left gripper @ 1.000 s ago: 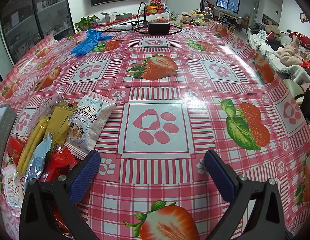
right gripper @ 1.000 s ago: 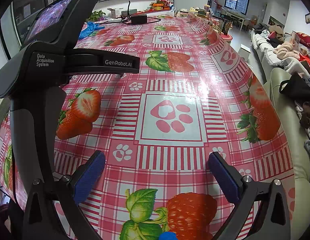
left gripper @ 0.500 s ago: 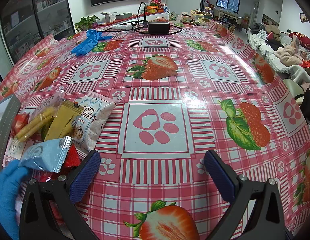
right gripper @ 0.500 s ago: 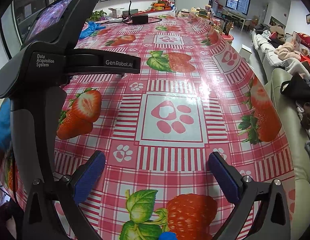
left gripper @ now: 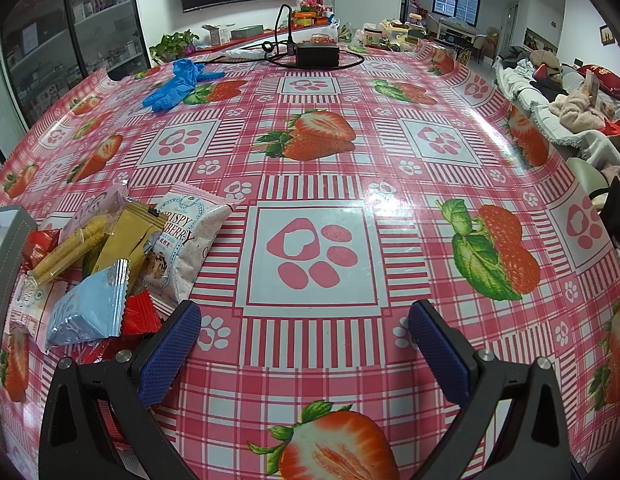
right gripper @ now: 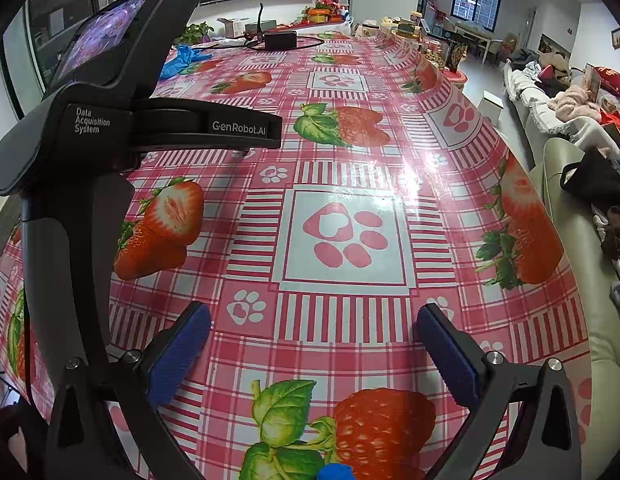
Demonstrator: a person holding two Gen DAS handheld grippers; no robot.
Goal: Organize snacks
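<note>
A pile of snack packets lies at the left of the left wrist view: a white "Crispy Berry" bag (left gripper: 181,236), a gold packet (left gripper: 127,240), a yellow stick pack (left gripper: 67,250), a light blue packet (left gripper: 89,308) on top, and red packets (left gripper: 139,316). My left gripper (left gripper: 305,334) is open and empty, just right of the pile. My right gripper (right gripper: 314,338) is open and empty over bare tablecloth. The left gripper's black body (right gripper: 89,140) fills the left of the right wrist view.
A grey box edge (left gripper: 5,240) stands left of the pile. Blue gloves (left gripper: 177,84) and a black power adapter (left gripper: 316,56) with cables lie at the table's far end. A sofa (right gripper: 570,240) runs along the table's right edge.
A blue-gloved hand came in from the left, set the light blue packet on top of the pile and left. The packets shifted. Neither gripper moved.
</note>
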